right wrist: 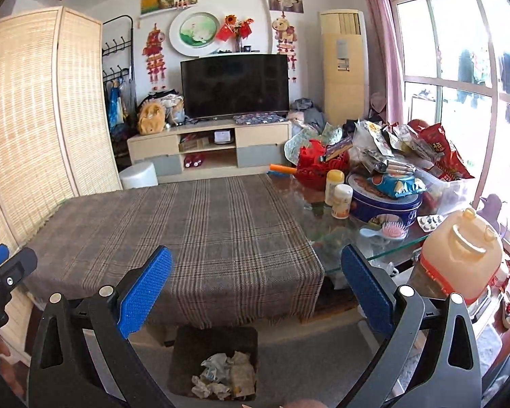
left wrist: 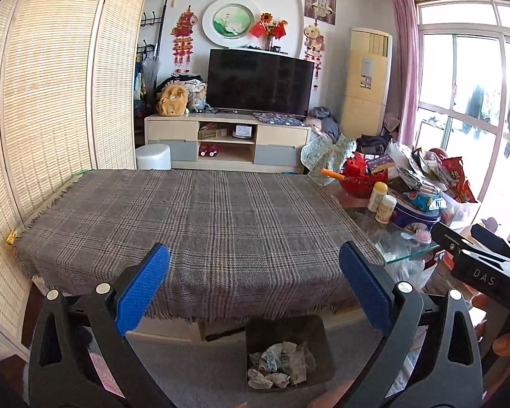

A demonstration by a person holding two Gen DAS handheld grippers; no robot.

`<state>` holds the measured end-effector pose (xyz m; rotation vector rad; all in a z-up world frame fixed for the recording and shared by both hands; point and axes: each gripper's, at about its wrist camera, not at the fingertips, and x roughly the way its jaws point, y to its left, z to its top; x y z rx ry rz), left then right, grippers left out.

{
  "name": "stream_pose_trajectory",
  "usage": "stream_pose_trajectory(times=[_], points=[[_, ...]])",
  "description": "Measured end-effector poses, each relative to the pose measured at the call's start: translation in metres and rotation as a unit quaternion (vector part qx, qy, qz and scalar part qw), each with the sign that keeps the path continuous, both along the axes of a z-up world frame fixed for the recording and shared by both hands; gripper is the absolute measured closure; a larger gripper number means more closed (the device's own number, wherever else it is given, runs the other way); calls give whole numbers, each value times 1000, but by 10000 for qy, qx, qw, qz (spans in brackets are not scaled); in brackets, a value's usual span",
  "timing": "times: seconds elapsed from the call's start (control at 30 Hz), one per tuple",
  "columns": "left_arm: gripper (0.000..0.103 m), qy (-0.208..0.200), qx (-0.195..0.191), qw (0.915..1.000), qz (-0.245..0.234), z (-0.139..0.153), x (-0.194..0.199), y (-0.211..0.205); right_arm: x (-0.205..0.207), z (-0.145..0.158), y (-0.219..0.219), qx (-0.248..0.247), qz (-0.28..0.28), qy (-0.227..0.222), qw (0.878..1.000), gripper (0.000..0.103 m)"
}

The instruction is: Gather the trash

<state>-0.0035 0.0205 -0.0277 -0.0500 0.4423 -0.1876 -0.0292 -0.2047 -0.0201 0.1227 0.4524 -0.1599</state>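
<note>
With both of my claws held up over the near edge of the table, I judge the collecting to be at or near its end: my left gripper (left wrist: 254,287) stands wide open with nothing between its blue pads, and my right gripper (right wrist: 256,289) is spread just as wide and just as empty. The trash (left wrist: 279,363), a heap of crumpled paper and wrappers, lies inside the dark bin (left wrist: 318,336) on the floor just under the near edge of the table; in the right wrist view the same heap sits low and a little left of centre. The plaid cloth (left wrist: 200,224) covering the left part of the table shows no scrap on it that I can make out. To the right, on the bare glass tabletop (right wrist: 384,255), stands a crowd of things: a red basket (right wrist: 314,166), a blue tin (right wrist: 384,207), snack bags (right wrist: 442,156) and a pink hairbrush (right wrist: 391,231). Whether any of that is rubbish I cannot tell. My next move, as I see it, calls for scanning that right side for loose wrappers, then reaching far right with the right claw, keeping clear of the big jug (right wrist: 462,255) standing near it.
</note>
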Motion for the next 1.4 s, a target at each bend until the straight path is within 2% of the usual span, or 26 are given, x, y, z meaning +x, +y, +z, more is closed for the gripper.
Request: stream_pose_trajectory(times=[0.43,1.4], points=[[8,-401,149,9986,319,18,-17,4,-17,19,10,-56,120,-299,9995,3],[8,-424,108,9986,280,20,-19,5,-13,19,19,-45,223,-200,9995,3]])
